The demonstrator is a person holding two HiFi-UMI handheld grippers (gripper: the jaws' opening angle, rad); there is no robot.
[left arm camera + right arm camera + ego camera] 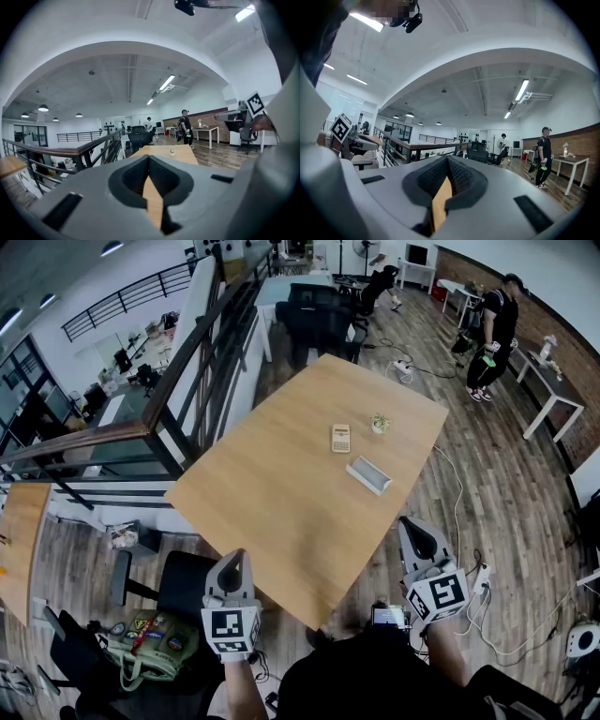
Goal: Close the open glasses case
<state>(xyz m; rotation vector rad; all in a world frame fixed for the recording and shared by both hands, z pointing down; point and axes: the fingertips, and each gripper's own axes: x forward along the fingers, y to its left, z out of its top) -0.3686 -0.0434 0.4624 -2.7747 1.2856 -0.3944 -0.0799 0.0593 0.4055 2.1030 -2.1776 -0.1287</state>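
The open glasses case [368, 474], pale grey and oblong, lies on the right half of the wooden table [281, 512], well beyond both grippers. My left gripper [233, 559] hovers off the table's near left corner, its jaws closed together with nothing in them. My right gripper [418, 527] is held off the near right edge, jaws also together and empty. In the left gripper view the closed jaws [149, 157] point along the tabletop; in the right gripper view the closed jaws [447, 159] show only a sliver of table. Neither of these two views shows the case.
A beige calculator [340, 438] and a small potted plant [380, 423] sit past the case. A dark railing [192, 362] runs along the table's left. A black chair [173, 582] and a bag [148, 645] stand near left. Cables [457, 512] trail on the floor right; a person [491, 334] stands far off.
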